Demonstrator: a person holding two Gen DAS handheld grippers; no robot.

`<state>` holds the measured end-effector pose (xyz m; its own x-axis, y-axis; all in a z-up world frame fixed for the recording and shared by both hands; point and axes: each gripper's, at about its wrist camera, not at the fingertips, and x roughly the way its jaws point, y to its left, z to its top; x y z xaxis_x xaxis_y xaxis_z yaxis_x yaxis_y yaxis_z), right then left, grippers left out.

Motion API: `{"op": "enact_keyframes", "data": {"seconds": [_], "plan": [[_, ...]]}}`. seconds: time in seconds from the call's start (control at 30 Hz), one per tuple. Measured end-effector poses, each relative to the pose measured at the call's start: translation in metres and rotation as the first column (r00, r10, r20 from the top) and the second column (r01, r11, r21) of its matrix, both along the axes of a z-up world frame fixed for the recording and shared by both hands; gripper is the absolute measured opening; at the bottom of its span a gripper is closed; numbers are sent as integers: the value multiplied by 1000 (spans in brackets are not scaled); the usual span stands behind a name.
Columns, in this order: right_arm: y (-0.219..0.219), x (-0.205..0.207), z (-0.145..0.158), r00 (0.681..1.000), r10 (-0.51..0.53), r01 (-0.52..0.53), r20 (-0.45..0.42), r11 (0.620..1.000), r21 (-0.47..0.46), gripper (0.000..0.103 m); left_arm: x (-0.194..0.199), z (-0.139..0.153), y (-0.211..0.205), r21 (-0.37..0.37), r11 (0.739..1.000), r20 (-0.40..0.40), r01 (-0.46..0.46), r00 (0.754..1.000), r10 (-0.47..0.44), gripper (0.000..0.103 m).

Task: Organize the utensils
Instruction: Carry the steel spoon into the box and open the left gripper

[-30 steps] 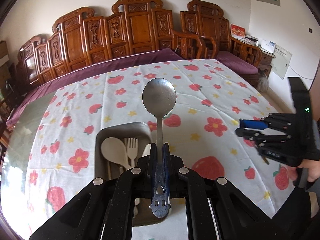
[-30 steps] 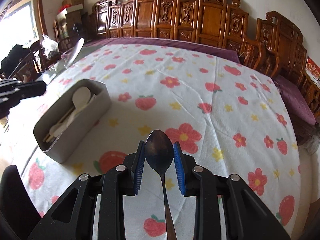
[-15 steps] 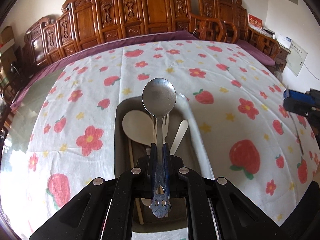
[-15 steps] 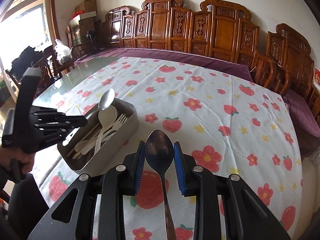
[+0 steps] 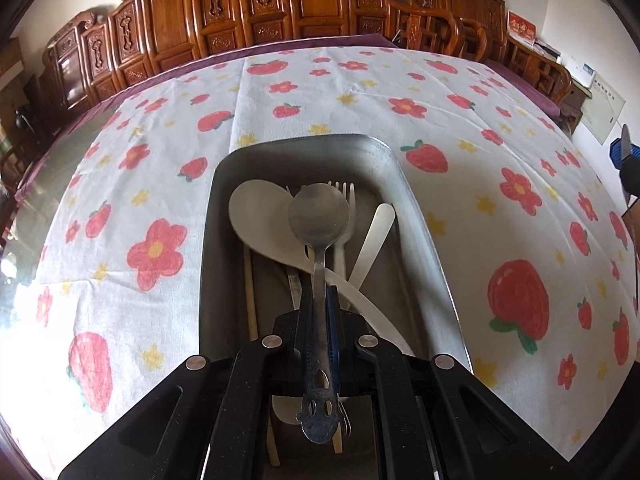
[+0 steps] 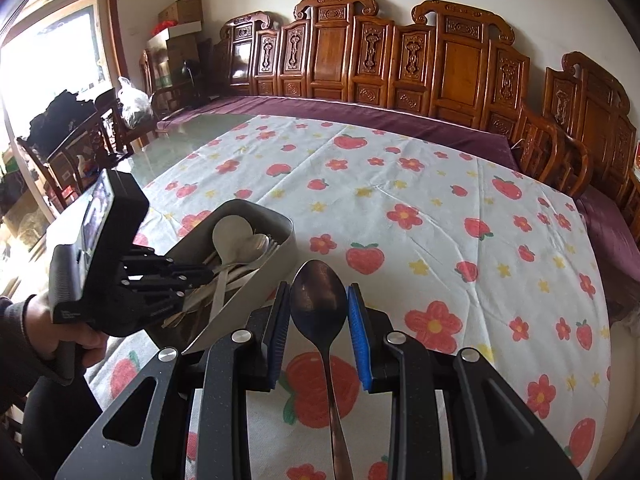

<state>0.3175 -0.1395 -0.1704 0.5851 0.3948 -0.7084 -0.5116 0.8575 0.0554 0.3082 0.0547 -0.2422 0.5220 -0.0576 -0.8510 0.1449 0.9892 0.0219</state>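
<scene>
Since 0.5 s ago my left gripper (image 5: 318,312) has dropped lower over the grey utensil box (image 5: 420,216), so the box now fills the middle of the left wrist view and the round metal spoon (image 5: 319,222) I carry hangs right above the cutlery inside. Its jaws are clenched on that spoon's flat handle, the bowl pointing forward, the pierced handle end sticking back toward the camera. Under it in the box I see a pale plastic spoon (image 5: 258,214), a pale fork (image 5: 343,192) and a pale knife-like handle (image 5: 376,236), all lying lengthwise; I cannot tell whether the metal spoon touches them.

From the right wrist view, the left gripper (image 6: 192,276) reaches into the near end of the box (image 6: 256,276), with the person's left hand (image 6: 44,328) on its grip. My right gripper (image 6: 320,312) holds a darker metal spoon (image 6: 319,300) with its bowl between the blue pads (image 6: 357,320), pads close against the bowl's edges, handle running back under the camera. It hovers above the strawberry-print tablecloth (image 6: 420,208), just beside the box's right wall. Carved wooden chairs (image 6: 452,68) line the far side of the table.
</scene>
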Motion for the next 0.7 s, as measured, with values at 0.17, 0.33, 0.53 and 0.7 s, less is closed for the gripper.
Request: {"op": "enact_keyframes", "data": {"seconds": [0.17, 0.33, 0.53, 0.7], "plan": [[5, -2, 1, 1000, 6, -6, -1, 1000, -3, 31, 3, 0, 1, -16, 1000, -8, -11, 1000, 11, 6], [13, -6, 5, 1000, 17, -17, 4, 1000, 0, 31, -2, 9, 5, -29, 1000, 12, -10, 1000, 10, 6], [29, -8, 11, 999, 32, -32, 8, 999, 7, 31, -12, 29, 14, -47, 999, 53, -9, 999, 12, 6], [51, -7, 12, 999, 51, -51, 5, 999, 14, 31, -25, 51, 30, -52, 999, 103, -14, 995, 19, 6]]}}
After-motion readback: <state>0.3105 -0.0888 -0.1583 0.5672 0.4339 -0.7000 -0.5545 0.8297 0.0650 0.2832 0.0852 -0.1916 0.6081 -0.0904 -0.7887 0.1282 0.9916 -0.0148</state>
